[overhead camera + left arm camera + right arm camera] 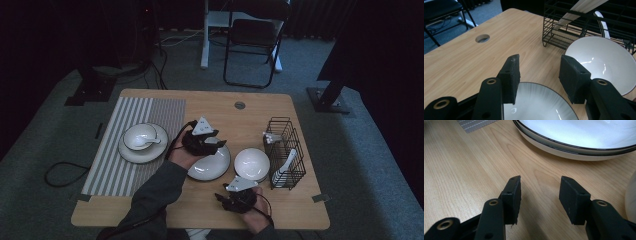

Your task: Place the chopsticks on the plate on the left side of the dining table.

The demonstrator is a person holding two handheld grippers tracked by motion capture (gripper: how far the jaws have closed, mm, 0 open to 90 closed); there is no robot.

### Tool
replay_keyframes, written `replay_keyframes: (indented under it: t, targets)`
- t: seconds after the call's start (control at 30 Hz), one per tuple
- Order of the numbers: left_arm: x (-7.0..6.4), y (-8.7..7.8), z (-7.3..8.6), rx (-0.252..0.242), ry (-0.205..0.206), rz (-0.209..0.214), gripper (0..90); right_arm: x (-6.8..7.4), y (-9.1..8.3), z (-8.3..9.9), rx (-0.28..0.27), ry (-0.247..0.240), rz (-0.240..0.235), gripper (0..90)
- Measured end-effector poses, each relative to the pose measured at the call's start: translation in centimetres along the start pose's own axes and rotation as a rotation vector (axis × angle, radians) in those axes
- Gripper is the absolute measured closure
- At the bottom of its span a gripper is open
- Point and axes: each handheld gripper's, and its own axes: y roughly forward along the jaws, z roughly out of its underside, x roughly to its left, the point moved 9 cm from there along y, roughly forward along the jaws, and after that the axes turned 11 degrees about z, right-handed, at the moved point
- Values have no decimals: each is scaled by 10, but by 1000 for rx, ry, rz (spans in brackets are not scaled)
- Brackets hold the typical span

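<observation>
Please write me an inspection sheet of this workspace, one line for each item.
Surface: wooden table, striped mat at left.
Job's things: plate under left gripper; white bowl beside it.
Clutter: bowl with spoon on a plate on the mat; wire basket holding spoons.
Grippers: left gripper open over the plate; right gripper open, above bare wood.
Cables: black cable on the floor at left.
Surroundings: folding chair, carpet, dark room.

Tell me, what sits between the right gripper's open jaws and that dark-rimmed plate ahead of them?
Nothing but bare wooden table. The right gripper view shows plain wood from the right gripper up to the plate.
</observation>
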Motion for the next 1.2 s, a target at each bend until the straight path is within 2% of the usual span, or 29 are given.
replay_keyframes:
  t: [0.37, 0.83, 1.2]
  targets:
    - [-4, 6, -14, -6, 21, 11, 523, 2, 0, 1, -1, -18, 6, 517]
    - [-10, 18, -29, -2, 47, 30, 523, 4, 0, 3, 4, -8, 3, 516]
    - [-16, 29, -41, -6, 52, 60, 523, 3, 0, 4, 3, -5, 3, 516]
